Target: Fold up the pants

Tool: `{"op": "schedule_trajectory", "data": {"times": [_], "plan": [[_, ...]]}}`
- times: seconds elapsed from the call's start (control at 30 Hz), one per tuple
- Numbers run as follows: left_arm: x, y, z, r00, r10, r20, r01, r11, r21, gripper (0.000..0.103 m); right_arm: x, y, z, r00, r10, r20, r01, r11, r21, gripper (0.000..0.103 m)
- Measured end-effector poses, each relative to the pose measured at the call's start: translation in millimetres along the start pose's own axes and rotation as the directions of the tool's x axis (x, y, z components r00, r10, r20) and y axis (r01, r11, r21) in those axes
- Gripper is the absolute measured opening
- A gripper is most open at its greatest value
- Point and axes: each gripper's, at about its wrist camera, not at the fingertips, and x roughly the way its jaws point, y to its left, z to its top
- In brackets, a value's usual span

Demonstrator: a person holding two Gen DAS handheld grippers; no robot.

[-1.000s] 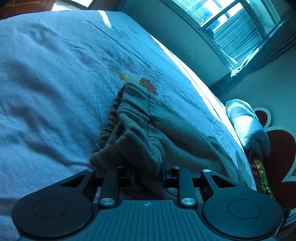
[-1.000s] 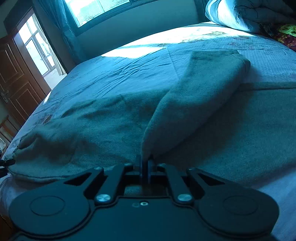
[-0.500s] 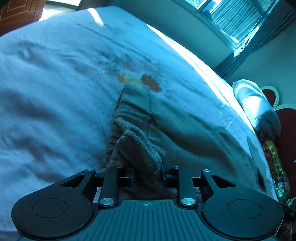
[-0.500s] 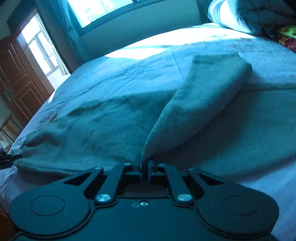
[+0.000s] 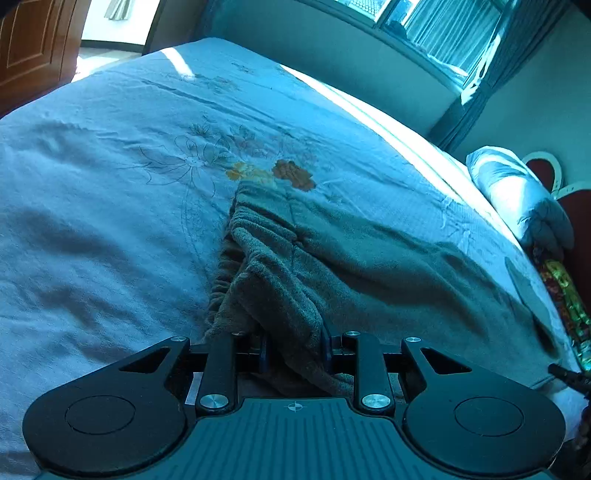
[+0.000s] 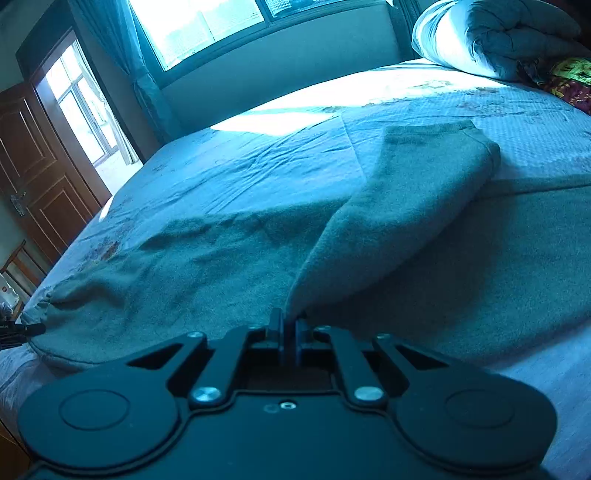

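Nearest me, my left gripper (image 5: 293, 349) is clamped on the bunched elastic waistband of the grey-green pants (image 5: 369, 266), while my right gripper (image 6: 289, 325) pinches a leg end almost fully together, that leg rising as a folded ridge. The pants lie spread across the bed (image 5: 92, 192), the waistband just short of the embroidered flowers (image 5: 293, 173). Beyond them I see a rolled quilt (image 6: 491, 37), the window (image 6: 199, 26) and a wooden door (image 6: 33, 173).
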Motion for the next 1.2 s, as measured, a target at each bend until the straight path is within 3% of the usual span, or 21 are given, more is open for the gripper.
{"op": "schedule_trajectory", "data": {"times": [0.07,0.63,0.7,0.8,0.83,0.87,0.93,1.0,1.03,1.07,1.1,1.2], "plan": [[4,5,-2,1.000,-0.011,0.008,0.012,0.999,-0.035,0.027,14,-3,-7,0.998,-0.021,-0.058,0.021,1.000,0.000,0.000],[0,7,-5,1.000,-0.013,0.029,0.016,0.995,-0.094,0.028,15,-14,-7,0.998,0.021,-0.062,-0.017,0.998,0.065,0.002],[-3,5,-5,0.999,-0.010,0.038,0.014,0.995,-0.102,0.033,13,-16,-7,0.998,0.030,-0.060,-0.026,0.997,0.071,0.007],[-11,-3,-6,0.998,-0.005,0.056,0.009,0.997,-0.076,0.055,9,-19,-7,0.998,0.035,-0.056,-0.031,0.997,0.064,0.011],[-14,-6,-5,0.998,0.007,0.064,-0.004,0.998,-0.061,0.067,8,-19,-6,0.998,0.037,-0.056,-0.034,0.998,0.058,0.011],[-17,-11,-5,0.997,0.027,0.067,-0.024,0.999,-0.043,0.071,8,-19,-6,0.998,0.039,-0.059,-0.035,0.998,0.056,0.011],[-18,-18,-2,0.996,0.073,0.058,-0.074,0.997,0.005,0.071,9,-17,-5,0.997,0.036,-0.066,-0.033,0.999,0.035,0.010],[-21,-16,0,0.996,0.069,0.064,-0.068,0.997,-0.027,0.070,8,-17,-4,0.997,0.037,-0.067,-0.035,0.999,0.034,0.010],[-23,-11,3,0.995,0.061,0.075,-0.056,0.996,-0.075,0.061,8,-17,-4,0.997,0.037,-0.065,-0.035,0.999,0.030,0.010],[-23,-6,4,0.995,0.062,0.076,-0.053,0.993,-0.109,0.044,8,-17,-5,0.997,0.037,-0.065,-0.035,0.999,0.029,0.010],[-23,0,5,0.995,0.062,0.079,-0.050,0.988,-0.146,0.037,8,-18,-5,0.997,0.040,-0.063,-0.038,0.999,0.034,0.010],[-20,12,1,0.996,0.024,0.092,-0.003,0.976,-0.216,0.032,8,-19,-6,0.997,0.044,-0.060,-0.042,0.998,0.043,0.010]]}}
